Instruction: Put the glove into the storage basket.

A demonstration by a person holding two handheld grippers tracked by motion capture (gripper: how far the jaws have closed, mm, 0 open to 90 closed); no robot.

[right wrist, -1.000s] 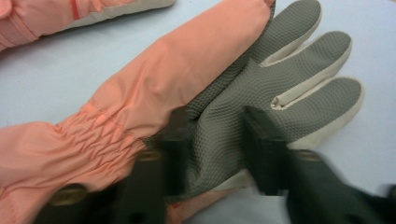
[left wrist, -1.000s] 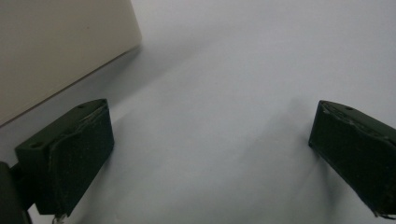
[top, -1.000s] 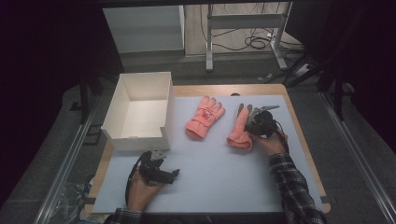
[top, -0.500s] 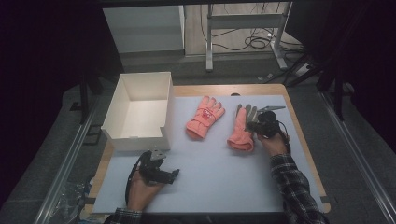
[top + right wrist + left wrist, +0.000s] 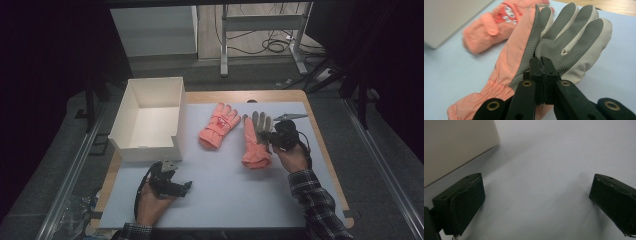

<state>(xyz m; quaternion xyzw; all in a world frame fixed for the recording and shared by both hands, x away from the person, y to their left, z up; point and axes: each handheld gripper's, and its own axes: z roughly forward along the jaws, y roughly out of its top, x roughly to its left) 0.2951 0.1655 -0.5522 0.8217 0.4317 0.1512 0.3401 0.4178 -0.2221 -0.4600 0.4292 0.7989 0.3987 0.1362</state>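
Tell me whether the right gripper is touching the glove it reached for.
Touching. In the right gripper view, the right gripper has its jaws pinched shut on the grey palm fabric of the glove, with no gap at the pads.

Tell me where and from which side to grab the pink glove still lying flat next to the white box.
Take the flat glove by its cuff, the end nearest the person, coming from the near side with the open left gripper. The cuff is thick and gathered, so the jaws likely get a firmer bite there than on the splayed fingers. The right gripper is shut on the other glove.
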